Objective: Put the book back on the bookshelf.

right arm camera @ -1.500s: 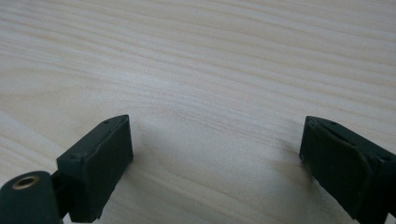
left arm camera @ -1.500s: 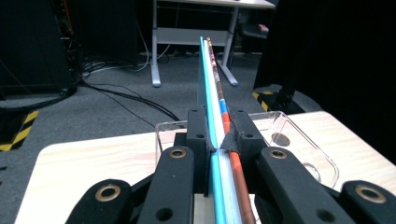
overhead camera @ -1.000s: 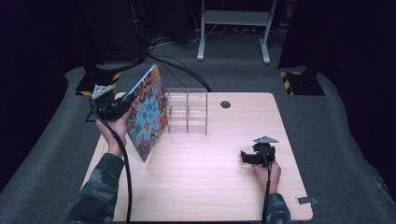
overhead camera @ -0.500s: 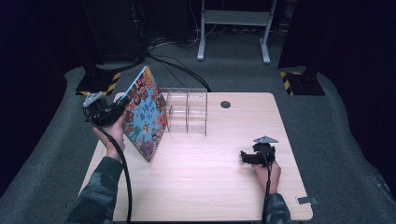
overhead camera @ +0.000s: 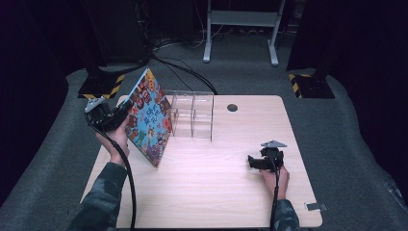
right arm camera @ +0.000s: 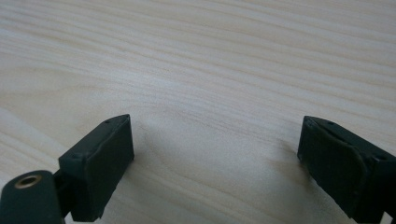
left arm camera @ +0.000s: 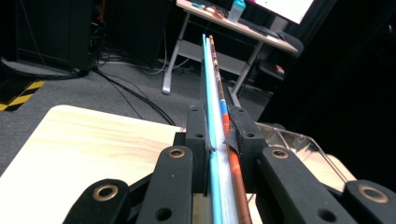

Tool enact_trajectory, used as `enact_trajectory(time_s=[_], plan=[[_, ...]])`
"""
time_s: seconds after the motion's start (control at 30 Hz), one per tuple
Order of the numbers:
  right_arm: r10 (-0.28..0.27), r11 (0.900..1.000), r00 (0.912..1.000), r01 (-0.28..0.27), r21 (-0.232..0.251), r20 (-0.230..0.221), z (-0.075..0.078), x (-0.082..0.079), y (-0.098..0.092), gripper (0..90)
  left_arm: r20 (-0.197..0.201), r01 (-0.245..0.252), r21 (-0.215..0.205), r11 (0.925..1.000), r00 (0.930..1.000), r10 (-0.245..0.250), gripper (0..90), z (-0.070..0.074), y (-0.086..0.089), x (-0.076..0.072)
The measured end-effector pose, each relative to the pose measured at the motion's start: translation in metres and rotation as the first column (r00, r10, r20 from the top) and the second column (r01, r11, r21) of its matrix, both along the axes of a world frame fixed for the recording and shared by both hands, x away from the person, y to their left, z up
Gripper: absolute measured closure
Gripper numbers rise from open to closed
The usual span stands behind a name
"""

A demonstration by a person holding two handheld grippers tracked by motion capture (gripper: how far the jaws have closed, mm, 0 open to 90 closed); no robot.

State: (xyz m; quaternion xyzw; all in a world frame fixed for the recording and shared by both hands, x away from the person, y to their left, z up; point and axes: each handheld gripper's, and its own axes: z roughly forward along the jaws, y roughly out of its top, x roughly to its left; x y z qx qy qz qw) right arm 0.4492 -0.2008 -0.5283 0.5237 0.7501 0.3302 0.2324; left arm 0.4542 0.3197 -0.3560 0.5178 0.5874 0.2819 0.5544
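Left gripper (overhead camera: 119, 114) pinches the thin colourful picture book (overhead camera: 149, 118) by one edge, tilted over the table's left beside the clear acrylic organiser (overhead camera: 192, 114); book may pivot or slip, right gripper (overhead camera: 255, 162) idle, wide open, empty.

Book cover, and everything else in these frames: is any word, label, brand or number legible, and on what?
None can be read.
Book, clamped edge-on in the left gripper: the cover has colourful print, too small and blurred to read.
Clear organizer, table, right gripper: no text visible.
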Motion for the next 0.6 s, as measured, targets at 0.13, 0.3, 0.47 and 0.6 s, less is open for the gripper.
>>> enact_trajectory(time_s=[0.13,0.3,0.47,0.6], plan=[[-0.005,1.000,1.0000,0.005,0.000,-0.004,0.0002,0.0000,0.0004,9.9,0.001,-0.005,-0.006,1.0000,1.0000,0.005,79.9,-0.0034,0.0010,0.0002],[-0.006,1.000,1.0000,0.006,0.003,0.004,-0.0003,0.0001,0.0005,9.9,-0.011,-0.005,0.041,0.9991,0.9999,0.006,76.1,-0.0029,0.0029,-0.0021],[-0.005,1.000,1.0000,0.005,0.003,0.003,-0.0001,0.0000,0.0004,9.9,-0.033,0.024,0.074,0.9969,0.9992,-0.021,61.9,-0.0004,0.0053,-0.0022],[-0.003,1.000,1.0000,0.003,0.004,0.001,0.0000,0.0001,0.0001,9.9,-0.054,0.043,0.104,0.9936,0.9978,-0.038,49.8,0.0035,0.0074,-0.0049]])
